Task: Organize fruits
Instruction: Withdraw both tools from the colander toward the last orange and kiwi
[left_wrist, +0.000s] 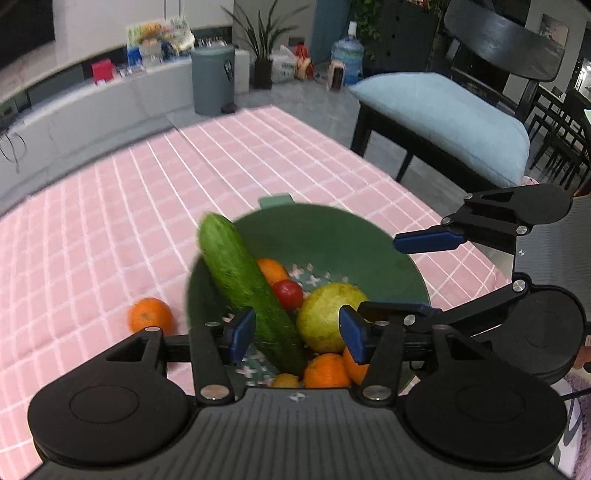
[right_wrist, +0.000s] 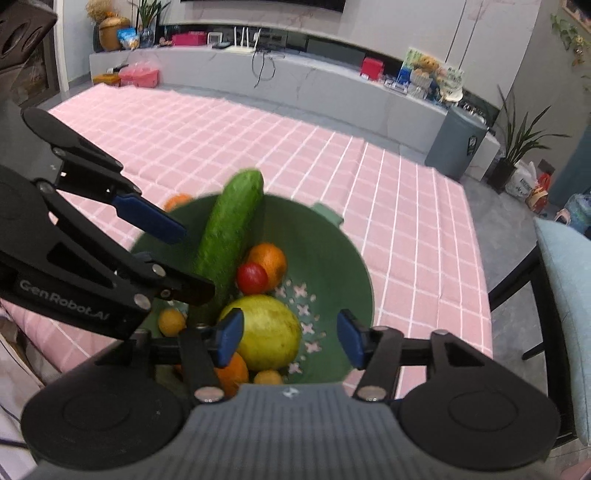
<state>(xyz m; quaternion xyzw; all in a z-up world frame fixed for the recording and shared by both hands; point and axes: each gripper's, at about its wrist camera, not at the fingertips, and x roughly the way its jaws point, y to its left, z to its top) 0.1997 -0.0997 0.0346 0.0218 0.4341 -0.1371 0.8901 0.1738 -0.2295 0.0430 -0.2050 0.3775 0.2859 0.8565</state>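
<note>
Hovering over the green bowl (left_wrist: 391, 258), both tools hang half open and empty. The left tool (left_wrist: 297, 334) has its blue pads either side of the cucumber's lower end without touching it, as far as I can tell. The right tool (right_wrist: 290, 341) frames the big yellow-green fruit (right_wrist: 269, 332) the same way, with nothing gripped.

What matters next is the one orange (left_wrist: 150, 315) outside the bowl. It sits on the pink checked cloth (left_wrist: 110, 221) just beside the bowl's rim, to the left of the left tool and a little ahead of its left pad. From the right wrist view only a sliver of it shows beyond the bowl's far rim (right_wrist: 177, 201), past the left tool (right_wrist: 181, 258). So the left hand is plainly the nearer one; I would guess a short swing leftward and down would reach it. It is round, so no grip angle is favoured, though it may roll on the cloth.

The cucumber (left_wrist: 247, 291) leans with its long axis running from the bowl's bottom up over the far-left rim, its tip jutting out towards that orange; a careless sweep could knock it. Beside it lie a red tomato (left_wrist: 288, 293), more oranges and a small yellow fruit (right_wrist: 171, 321).

The surface is cloth-covered and otherwise bare. Around it stand a dark chair (left_wrist: 506, 55) with a blue cushion (left_wrist: 443, 118), a grey bin (left_wrist: 213, 79), a potted plant (left_wrist: 263, 48) and a long low grey counter (right_wrist: 314, 85).
</note>
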